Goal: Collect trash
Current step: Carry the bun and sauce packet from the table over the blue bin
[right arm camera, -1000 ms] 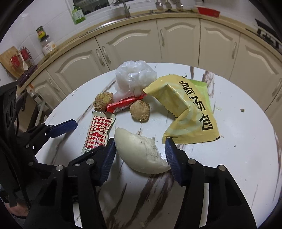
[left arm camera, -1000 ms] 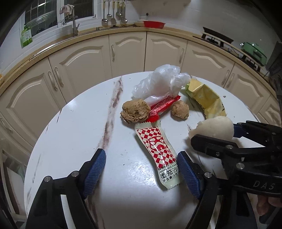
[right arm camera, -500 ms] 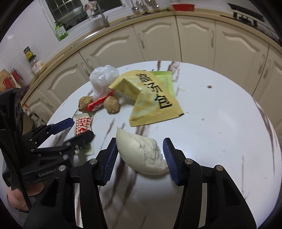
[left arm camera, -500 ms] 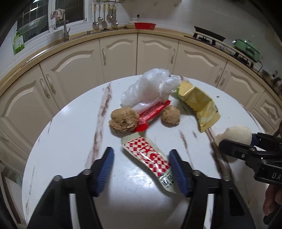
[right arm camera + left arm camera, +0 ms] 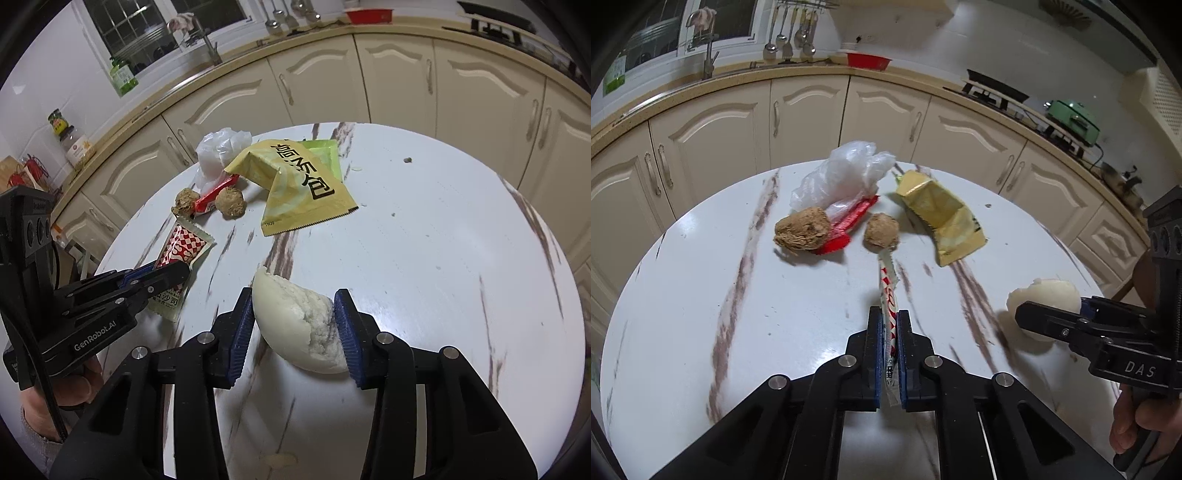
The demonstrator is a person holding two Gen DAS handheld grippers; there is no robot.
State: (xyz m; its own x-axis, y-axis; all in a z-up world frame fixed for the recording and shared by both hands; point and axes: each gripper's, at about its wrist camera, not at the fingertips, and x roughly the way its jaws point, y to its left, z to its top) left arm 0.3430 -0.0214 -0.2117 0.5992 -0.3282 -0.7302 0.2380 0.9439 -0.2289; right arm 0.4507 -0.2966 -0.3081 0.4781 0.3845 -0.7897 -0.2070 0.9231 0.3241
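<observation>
1. My left tool point(image 5: 889, 325) is pressed together on the red-and-white checkered sauce sachet point(image 5: 888, 295), pinching its lower end edge-on while the far end sticks out toward the other rubbish.
2. My right tool point(image 5: 293, 325) has just been closing around the torn white steamed bun point(image 5: 295, 321); both blue pads touch its sides, and it sits at the near right of the round white marble-veined table point(image 5: 443, 240).
3. Well beyond lie two brown crumbly lumps point(image 5: 803, 232) with a red wrapper point(image 5: 846, 225) between them.
4. A crumpled clear plastic bag point(image 5: 846, 177) sits behind the red wrapper.
5. A creased yellow snack packet point(image 5: 303, 188) lies to the right of the bag.
</observation>
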